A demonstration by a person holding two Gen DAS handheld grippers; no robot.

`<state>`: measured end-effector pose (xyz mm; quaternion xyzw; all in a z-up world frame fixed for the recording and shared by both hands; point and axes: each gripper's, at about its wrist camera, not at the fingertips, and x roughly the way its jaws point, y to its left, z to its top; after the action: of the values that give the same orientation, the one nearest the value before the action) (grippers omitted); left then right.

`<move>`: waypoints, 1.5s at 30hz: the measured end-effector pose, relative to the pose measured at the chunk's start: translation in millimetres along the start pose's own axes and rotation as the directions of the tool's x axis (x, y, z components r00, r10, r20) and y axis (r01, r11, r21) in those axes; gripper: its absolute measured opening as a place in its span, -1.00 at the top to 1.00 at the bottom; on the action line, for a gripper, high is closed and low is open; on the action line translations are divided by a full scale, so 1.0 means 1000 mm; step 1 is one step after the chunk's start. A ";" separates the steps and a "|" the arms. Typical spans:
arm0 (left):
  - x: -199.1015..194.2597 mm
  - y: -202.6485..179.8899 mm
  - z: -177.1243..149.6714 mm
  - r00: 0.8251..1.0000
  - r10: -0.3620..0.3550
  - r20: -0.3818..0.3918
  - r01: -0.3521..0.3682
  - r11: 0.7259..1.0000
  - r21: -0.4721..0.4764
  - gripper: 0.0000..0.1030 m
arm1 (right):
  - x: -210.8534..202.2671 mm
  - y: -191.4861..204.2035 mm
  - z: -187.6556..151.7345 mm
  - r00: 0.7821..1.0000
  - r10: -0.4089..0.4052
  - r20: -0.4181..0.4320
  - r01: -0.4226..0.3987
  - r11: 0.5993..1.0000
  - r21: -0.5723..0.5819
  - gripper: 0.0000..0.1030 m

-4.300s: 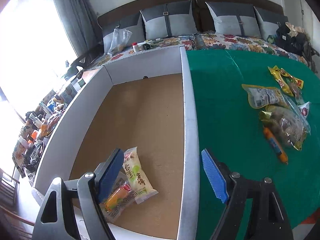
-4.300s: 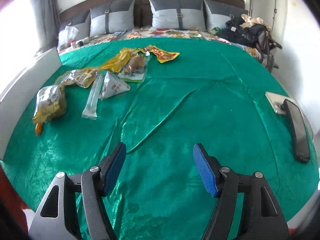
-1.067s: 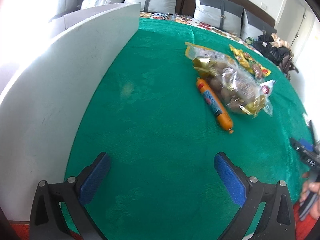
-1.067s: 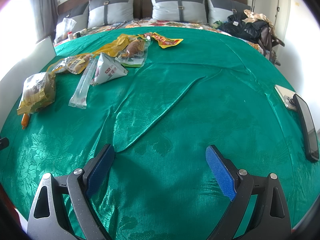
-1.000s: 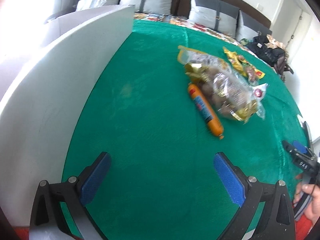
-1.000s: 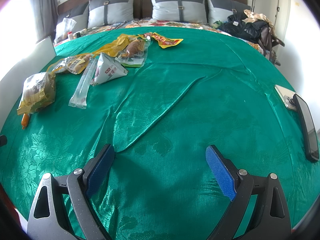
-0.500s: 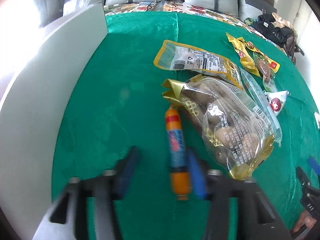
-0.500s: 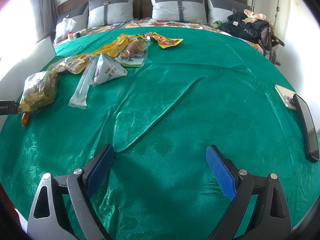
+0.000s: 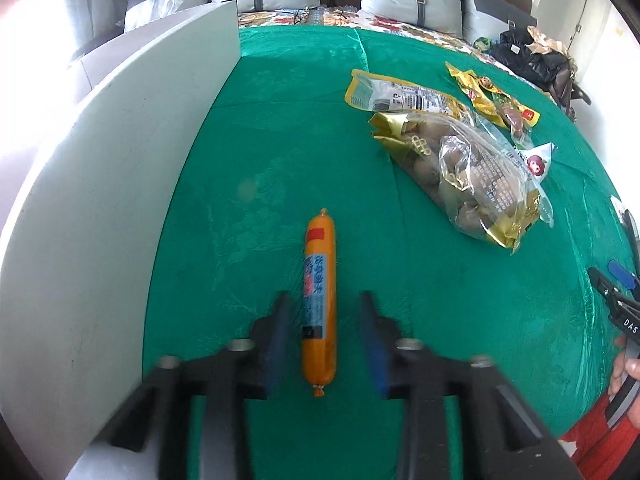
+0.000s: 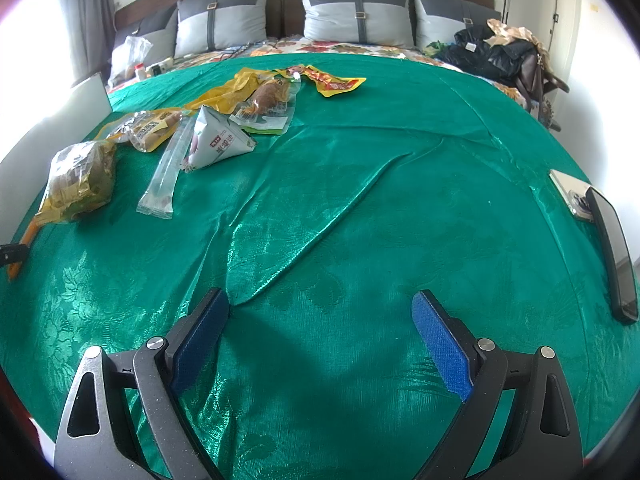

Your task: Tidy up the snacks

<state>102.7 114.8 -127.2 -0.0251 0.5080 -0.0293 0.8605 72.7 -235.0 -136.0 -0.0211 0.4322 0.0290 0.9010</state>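
An orange sausage stick (image 9: 319, 304) lies on the green cloth, its near half between the jaws of my left gripper (image 9: 325, 320). The blue pads (image 9: 277, 340) stand a little off each side of it, not touching. A clear bag of brown snacks (image 9: 464, 172) and a yellow packet (image 9: 404, 98) lie further right. My right gripper (image 10: 320, 336) is wide open and empty over bare cloth. In its view the snack bag (image 10: 78, 178), a white triangular pack (image 10: 218, 142) and a clear long sachet (image 10: 166, 176) lie at the left.
The white box wall (image 9: 100, 184) runs along the left of the sausage. More yellow wrappers (image 10: 332, 80) lie further back. A phone (image 10: 572, 194) and a dark flat object (image 10: 614, 252) lie at the cloth's right edge. Pillows (image 10: 356, 16) line the headboard.
My left gripper left the box, swung right over the cloth, came down around the sausage stick, and its jaws have narrowed. The right gripper has stayed still and open.
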 end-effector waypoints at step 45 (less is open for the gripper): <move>0.013 0.007 -0.008 0.985 0.100 0.140 -0.096 0.995 -0.036 -1.00 | 0.070 0.120 0.106 0.955 0.159 -0.250 -0.187 0.978 -0.092 -0.15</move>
<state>102.7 121.1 -143.2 -0.0145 0.4466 0.0220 0.8943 189.9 -106.6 -125.7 -0.0380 0.5362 0.1299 0.8332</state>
